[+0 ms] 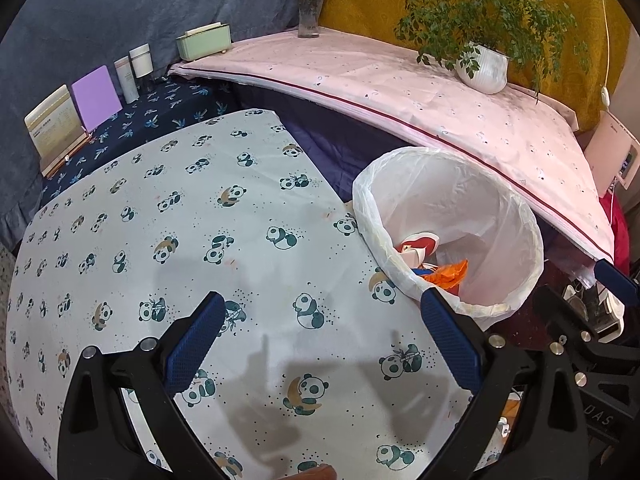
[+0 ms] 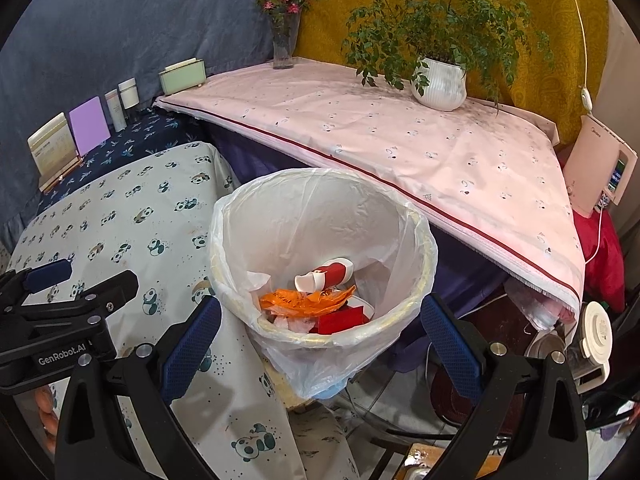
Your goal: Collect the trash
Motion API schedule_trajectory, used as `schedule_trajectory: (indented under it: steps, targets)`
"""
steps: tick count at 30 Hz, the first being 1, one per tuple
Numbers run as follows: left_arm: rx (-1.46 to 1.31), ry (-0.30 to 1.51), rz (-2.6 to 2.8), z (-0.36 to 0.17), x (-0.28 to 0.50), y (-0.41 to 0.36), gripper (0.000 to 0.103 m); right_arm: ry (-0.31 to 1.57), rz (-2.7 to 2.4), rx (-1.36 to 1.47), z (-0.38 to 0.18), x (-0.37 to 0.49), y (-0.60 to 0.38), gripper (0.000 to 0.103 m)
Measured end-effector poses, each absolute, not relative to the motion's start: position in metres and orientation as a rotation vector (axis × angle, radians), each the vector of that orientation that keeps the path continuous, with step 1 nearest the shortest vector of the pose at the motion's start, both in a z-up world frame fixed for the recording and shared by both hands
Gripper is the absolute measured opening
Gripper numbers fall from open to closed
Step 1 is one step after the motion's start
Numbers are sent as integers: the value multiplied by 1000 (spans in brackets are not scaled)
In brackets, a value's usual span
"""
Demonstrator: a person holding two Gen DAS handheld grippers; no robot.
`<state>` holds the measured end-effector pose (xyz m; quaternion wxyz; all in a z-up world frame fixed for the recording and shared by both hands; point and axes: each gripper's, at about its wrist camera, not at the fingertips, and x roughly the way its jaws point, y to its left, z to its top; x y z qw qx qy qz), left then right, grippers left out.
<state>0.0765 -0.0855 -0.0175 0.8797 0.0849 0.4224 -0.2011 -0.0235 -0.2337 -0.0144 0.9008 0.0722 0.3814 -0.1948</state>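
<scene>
Left wrist view: the left gripper [image 1: 322, 328] hangs over the panda-print table [image 1: 168, 248] with its blue fingers [image 1: 196, 340] spread wide and nothing between them. The cloth under them is bare. To the right, just off the table's edge, stands the trash bin [image 1: 516, 240], lined with a thin white bag [image 1: 400, 168]. Inside it lie a red-and-white paper cup [image 1: 420, 245] and an orange wrapper [image 1: 448, 274]. The right-hand finger of this gripper overlaps the bin's near rim in the picture; whether they touch I cannot tell.

The right wrist view looks down into the same bin [image 2: 424, 280]. The right gripper [image 2: 320, 332] hovers above its near rim, blue fingers [image 2: 452, 344] parted wide, empty. In the bin the cup [image 2: 328, 274] lies on its side, the orange wrapper [image 2: 304, 300] just in front of it, a flat red piece [image 2: 340, 320] beside that, and some crumpled white paper [image 2: 256, 280] toward the left wall. The left gripper [image 2: 52, 272] shows at the left edge, over the table.

Behind, a pink-covered ledge [image 2: 360, 128] carries a potted plant [image 2: 438, 84], a glass vase of pink flowers [image 2: 283, 48] and a pale green box [image 2: 182, 76].
</scene>
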Motion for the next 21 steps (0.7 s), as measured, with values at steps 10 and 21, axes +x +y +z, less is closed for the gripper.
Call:
schedule_trajectory:
  steps: [10,21]
  targets:
    - [185,876,-405,-18,74,-87,94,798,-407,153,-18,-26,-236,96]
    - [194,866,-374,-18,70,-87,94,799,-406,150,-19,-27,-236,96]
